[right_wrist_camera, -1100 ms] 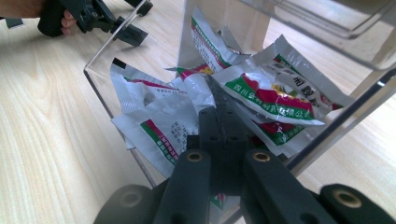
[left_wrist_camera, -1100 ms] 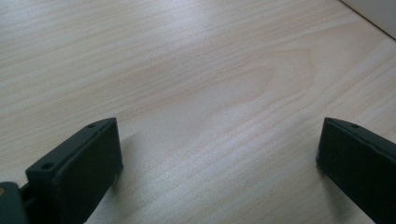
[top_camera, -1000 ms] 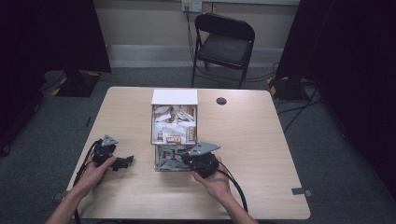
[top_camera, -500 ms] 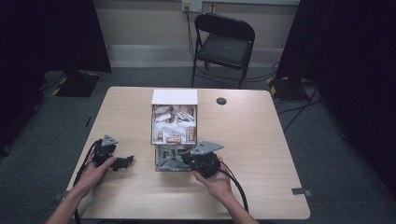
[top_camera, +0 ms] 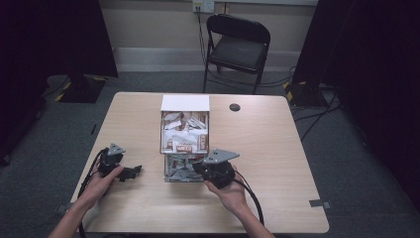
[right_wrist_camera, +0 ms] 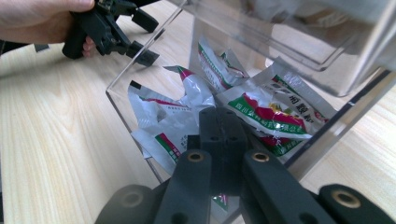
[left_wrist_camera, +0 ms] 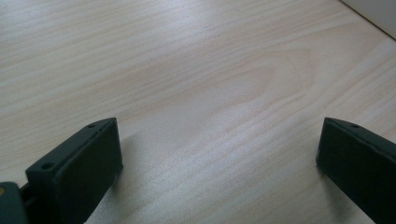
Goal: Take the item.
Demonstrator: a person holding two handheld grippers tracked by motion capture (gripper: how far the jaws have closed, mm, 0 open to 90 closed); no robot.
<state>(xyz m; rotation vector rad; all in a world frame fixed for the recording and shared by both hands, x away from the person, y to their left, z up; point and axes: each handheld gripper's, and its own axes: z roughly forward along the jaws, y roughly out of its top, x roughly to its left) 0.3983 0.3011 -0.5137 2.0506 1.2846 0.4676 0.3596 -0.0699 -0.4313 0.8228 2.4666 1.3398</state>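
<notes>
Table (top_camera: 277, 148): light wood, rectangular; small black round thing (top_camera: 235, 107) on far side, right of centre.
Chair (top_camera: 237, 44): black folding type, on the floor beyond the table's far edge.
Clear box (top_camera: 184, 144): see-through plastic, mid-table, w/ white card at the far end; upper tray holds packets, lower open section at the near end.
Packets (right_wrist_camera: 266, 112): white w/ red + green print, piled loose in the lower section, seen thru the clear wall in the right gripper view.
Right gripper (top_camera: 198, 169): at the near end of the box, pointing left into the lower section; jaws closed tight together (right_wrist_camera: 223, 135), tips in among the packets. Can't tell whether a packet is pinched betw. them.
Left gripper (top_camera: 133, 172): on the table, near-left, well apart from the box; jaws spread wide (left_wrist_camera: 219, 154), bare wood betw. them, holding nothing.
Hands: left hand (top_camera: 101, 181) wraps its gripper from the near side; right hand (top_camera: 229, 191) behind its gripper, cable trailing to the near edge.
</notes>
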